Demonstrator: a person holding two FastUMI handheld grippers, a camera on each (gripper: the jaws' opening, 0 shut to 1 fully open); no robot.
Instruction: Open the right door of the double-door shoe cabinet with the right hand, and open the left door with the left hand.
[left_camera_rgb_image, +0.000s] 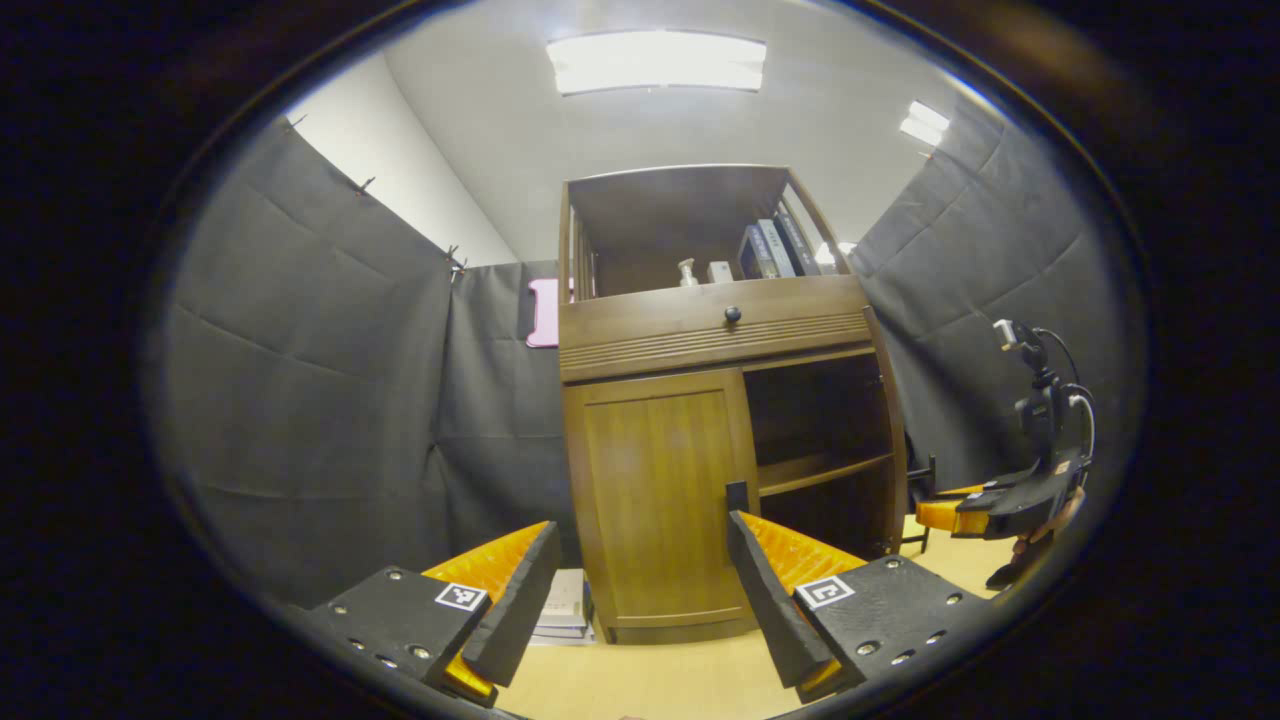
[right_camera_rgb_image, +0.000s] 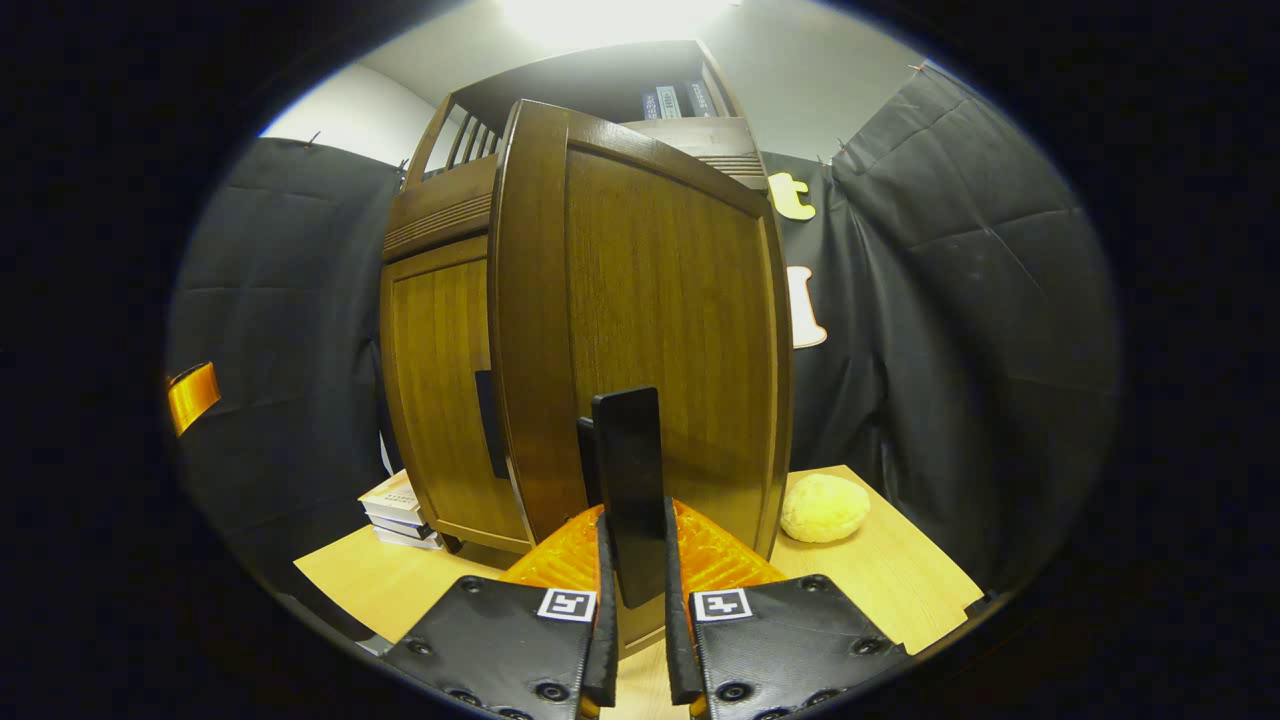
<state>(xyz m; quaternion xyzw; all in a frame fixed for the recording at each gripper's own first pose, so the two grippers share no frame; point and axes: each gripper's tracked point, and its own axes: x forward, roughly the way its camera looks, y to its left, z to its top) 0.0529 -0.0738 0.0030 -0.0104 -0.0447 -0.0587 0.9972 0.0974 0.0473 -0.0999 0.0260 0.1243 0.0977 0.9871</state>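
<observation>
While the left gripper view looked at the shoe cabinet (left_camera_rgb_image: 700, 400) head-on from a little way back, the right gripper view sat right up against it. From the left gripper view, the left door (left_camera_rgb_image: 655, 500) was closed, and the right half stood open, showing a dark interior with a shelf (left_camera_rgb_image: 822, 470). The left gripper (left_camera_rgb_image: 645, 590) was spread wide with nothing between its fingers, short of the cabinet. Off to the right in that view, the right gripper (left_camera_rgb_image: 1010, 500) was held beside the cabinet's open side.

From the right gripper view, the right door (right_camera_rgb_image: 650, 330) was swung outward, its face filling the middle. The right gripper (right_camera_rgb_image: 635, 560) was closed on the dark handle (right_camera_rgb_image: 628, 480) of that door, both fingers pressing its sides. Behind it the left door (right_camera_rgb_image: 440, 390) lay flat in its frame.

Above the doors ran a drawer with a round knob (left_camera_rgb_image: 732, 314), and books (left_camera_rgb_image: 775, 248) and a small bottle (left_camera_rgb_image: 687, 272) stood on the top shelf. A stack of books (right_camera_rgb_image: 400, 510) lay by the cabinet's left foot, and a yellowish round lump (right_camera_rgb_image: 825, 507) rested on the wooden floor (right_camera_rgb_image: 900, 580) just beside the open door's outer edge. Black cloth walls (left_camera_rgb_image: 320, 380) closed in on both sides, leaving open floor in front.
</observation>
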